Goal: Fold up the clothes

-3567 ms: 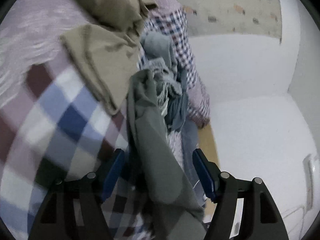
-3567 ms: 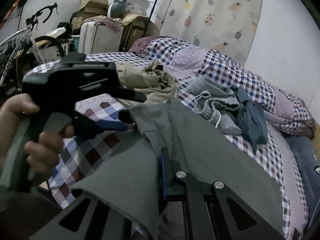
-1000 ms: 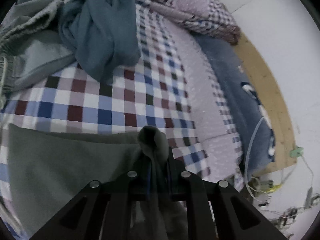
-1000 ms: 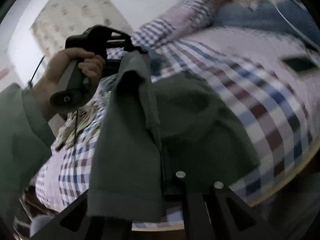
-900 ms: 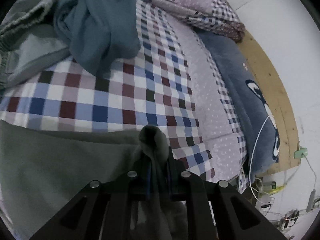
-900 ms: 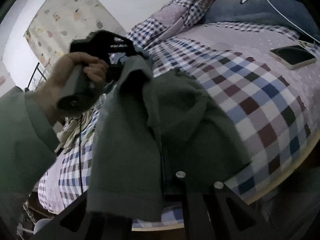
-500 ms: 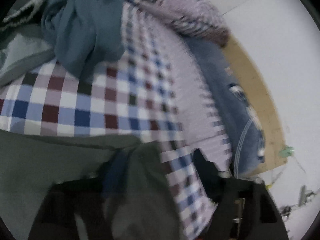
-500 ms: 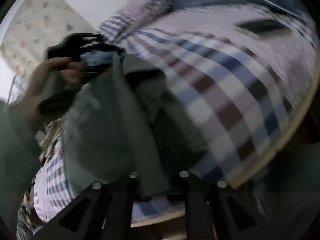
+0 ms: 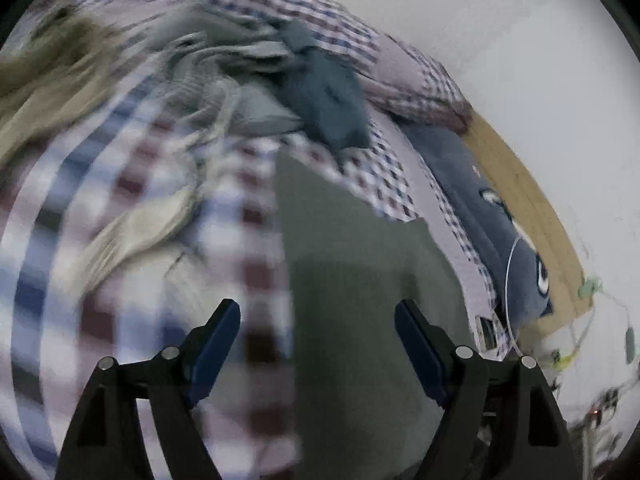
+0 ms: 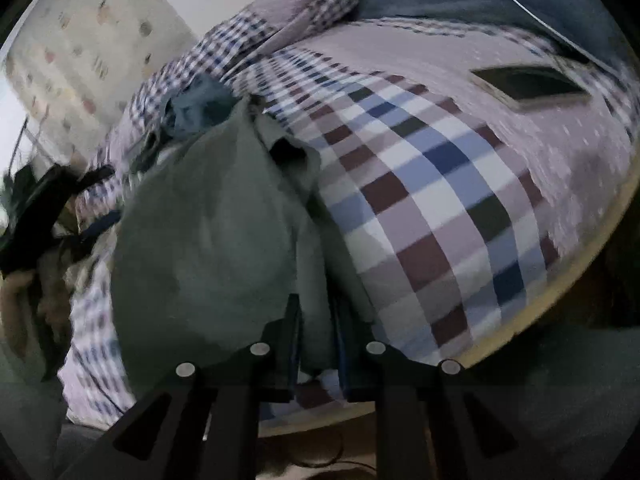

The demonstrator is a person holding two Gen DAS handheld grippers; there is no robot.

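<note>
Two grippers work over one bed. One soft grey-green garment (image 10: pixel 208 240) lies flat on the checked bedspread (image 10: pixel 440 184), near the bed's front edge. The left gripper (image 9: pixel 318 324) is spread wide above that cloth and nothing touches its blue pads. The right gripper (image 10: pixel 316 320) is nearly together, its jaws opening, with a fold of the garment between them; I cannot tell if the pads press on it. The bedspread has big red, blue and white squares. Only the right view shows one flat dark phone (image 10: pixel 528 84) on the bed. Only the left view shows one blue crumpled cloth (image 9: pixel 324 100), one tan cloth (image 9: pixel 44 80) and one dark blue pillow (image 9: pixel 480 208), all blurry.
</note>
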